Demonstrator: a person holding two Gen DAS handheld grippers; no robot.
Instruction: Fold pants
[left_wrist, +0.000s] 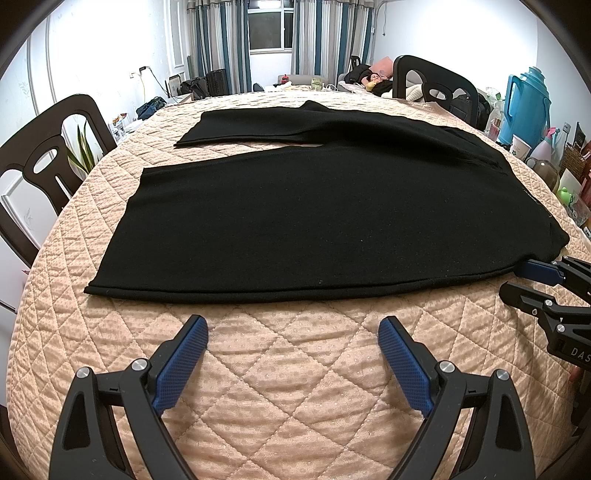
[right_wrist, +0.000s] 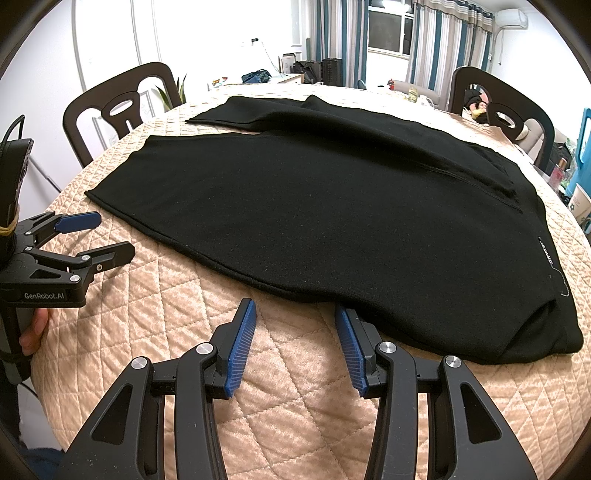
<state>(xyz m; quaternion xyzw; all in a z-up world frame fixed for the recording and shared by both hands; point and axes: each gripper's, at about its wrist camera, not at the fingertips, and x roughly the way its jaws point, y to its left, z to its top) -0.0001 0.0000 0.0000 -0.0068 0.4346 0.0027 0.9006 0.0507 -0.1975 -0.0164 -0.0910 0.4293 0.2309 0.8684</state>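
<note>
- Black knit pants (left_wrist: 314, 218) spread flat across centre frame on peach quilted cover (left_wrist: 295, 369).
- Left gripper (left_wrist: 293, 336) released, empty, lower centre.
- Right gripper (right_wrist: 295, 317) released, right pad touching hem.

Left wrist view: the right hand-held gripper (left_wrist: 524, 278) pokes in at the right edge, its body cut off by the frame, and whether its upper pad touches the pants (left_wrist: 314, 221) or sits just beside the hem can't be made out. The left hand-held gripper (left_wrist: 291, 354) loses its lower arms to the bottom edge. Right wrist view: the pants (right_wrist: 332, 206) cover most of the bench (right_wrist: 177, 295), hiding the quilt beneath. Only fingertips of a hand (right_wrist: 35, 330) show behind the left hand-held gripper (right_wrist: 107, 236). The label (right_wrist: 546, 254) on the waistband has lettering too small to read.
</note>
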